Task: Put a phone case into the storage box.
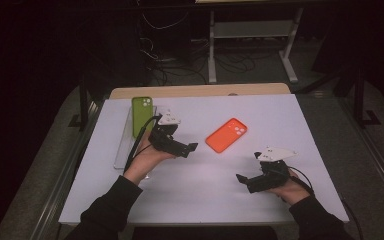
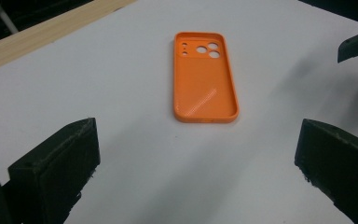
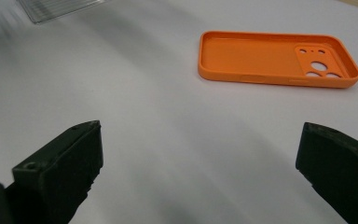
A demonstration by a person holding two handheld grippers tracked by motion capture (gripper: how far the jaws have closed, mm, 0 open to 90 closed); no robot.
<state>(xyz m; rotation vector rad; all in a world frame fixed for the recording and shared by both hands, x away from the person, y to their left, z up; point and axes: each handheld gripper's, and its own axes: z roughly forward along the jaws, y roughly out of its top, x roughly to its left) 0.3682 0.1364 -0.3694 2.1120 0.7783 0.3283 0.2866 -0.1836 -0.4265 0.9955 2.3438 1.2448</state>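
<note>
Item: orange phone case (image 1: 226, 134), hollow side up, centre frame on the bench (image 1: 260, 200). Left claw (image 1: 190, 148) and right claw (image 1: 241, 179) both spread, empty. We advise straddling its long edges before closing.

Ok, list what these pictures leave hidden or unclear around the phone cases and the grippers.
- Green case, high view: its lower end is hidden behind the left gripper and cable.
- Clear tray, right gripper view: cut off by the top edge and blurred.
- Orange case: underside hidden against the table.
- Right gripper, high view: too dark to see its fingers clearly.
</note>
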